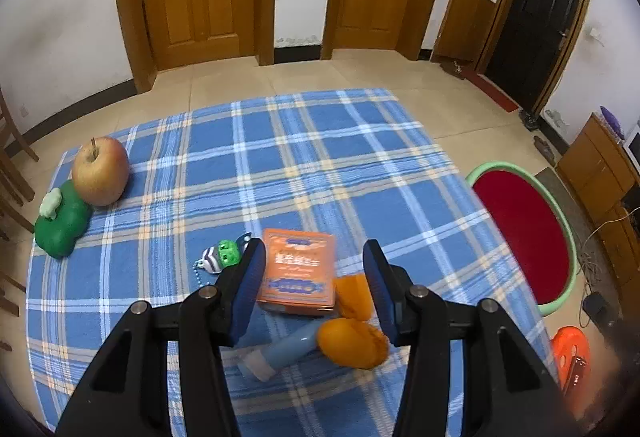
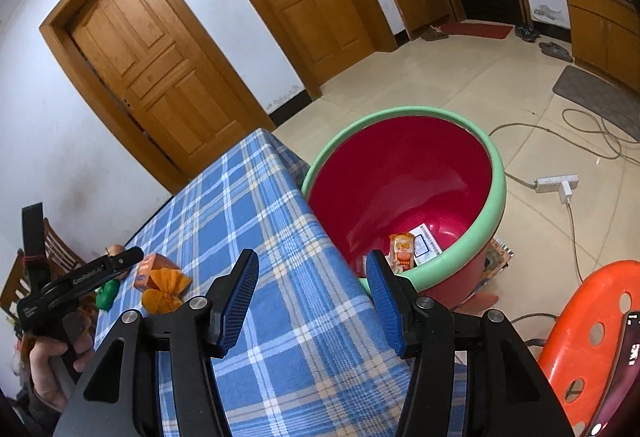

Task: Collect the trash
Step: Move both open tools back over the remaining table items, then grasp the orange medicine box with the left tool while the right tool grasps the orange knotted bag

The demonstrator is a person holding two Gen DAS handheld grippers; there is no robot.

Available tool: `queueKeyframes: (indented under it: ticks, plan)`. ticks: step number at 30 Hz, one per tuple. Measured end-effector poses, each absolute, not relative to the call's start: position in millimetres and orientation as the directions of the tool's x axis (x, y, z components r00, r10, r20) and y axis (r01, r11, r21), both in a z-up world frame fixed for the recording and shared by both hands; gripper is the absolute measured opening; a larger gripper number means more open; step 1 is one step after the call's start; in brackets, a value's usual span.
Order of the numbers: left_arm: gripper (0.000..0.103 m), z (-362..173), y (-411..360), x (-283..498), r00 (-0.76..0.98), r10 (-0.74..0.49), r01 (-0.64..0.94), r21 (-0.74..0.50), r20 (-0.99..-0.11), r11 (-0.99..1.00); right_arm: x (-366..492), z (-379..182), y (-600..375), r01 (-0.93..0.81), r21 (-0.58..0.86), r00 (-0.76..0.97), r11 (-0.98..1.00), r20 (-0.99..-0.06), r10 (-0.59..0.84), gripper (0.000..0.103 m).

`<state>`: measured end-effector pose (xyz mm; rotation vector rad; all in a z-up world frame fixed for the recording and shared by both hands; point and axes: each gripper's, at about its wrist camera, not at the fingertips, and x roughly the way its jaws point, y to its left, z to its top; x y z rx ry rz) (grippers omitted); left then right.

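left gripper [image 1: 314, 287] open, nothing between the pads; hovers over the near desk [image 1: 360, 165] clutter; orange box [image 1: 298, 273] lies straight ahead in the gap, nearer the left finger; orange peel [image 1: 354, 325] sits just below and right of centre, close to the right finger, two pieces touching; pale blue tube [image 1: 286, 353] lies nearest the wrist, long axis slanting from lower left up to the right, far end under the peel.

right gripper [image 2: 312, 285] open and empty too; hangs at the desk edge, red tub [image 2: 496, 213] with green rim ahead and right of it, wrappers [image 2: 402, 249] already at its bottom.

judgement: left hand is the nearer for peel and box; the gap looks wide enough for the peel, tight for the box across its flat face; apple [image 1: 102, 171] and green toy [image 1: 62, 225] far off to the left, probably not trash.
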<state>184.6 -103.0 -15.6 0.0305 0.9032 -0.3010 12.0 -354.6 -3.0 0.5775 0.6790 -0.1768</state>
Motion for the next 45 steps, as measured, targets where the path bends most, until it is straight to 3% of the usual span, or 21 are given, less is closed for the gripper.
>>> queueKeyframes:
  ticks: [13,16,28,45]
  plan:
    - [0.053,-49,-101,202,0.527,-0.212,0.232,-0.101,-0.823,0.967,17,-12,-354,0.345,0.441,0.752,0.828,-0.658,0.037,0.057]
    - [0.048,-52,-95,203,0.525,-0.23,0.219,-0.131,-0.819,0.967,19,-14,-354,0.348,0.439,0.748,0.829,-0.663,0.037,0.057]
    - [0.048,-13,-65,179,0.598,-0.273,0.202,-0.188,-0.754,0.961,22,-8,-336,0.308,0.434,0.751,0.847,-0.657,0.063,0.057]
    - [0.048,-10,-2,125,0.638,-0.179,0.088,-0.16,-0.749,0.983,46,0,-262,0.116,0.414,0.725,0.903,-0.657,0.208,0.057]
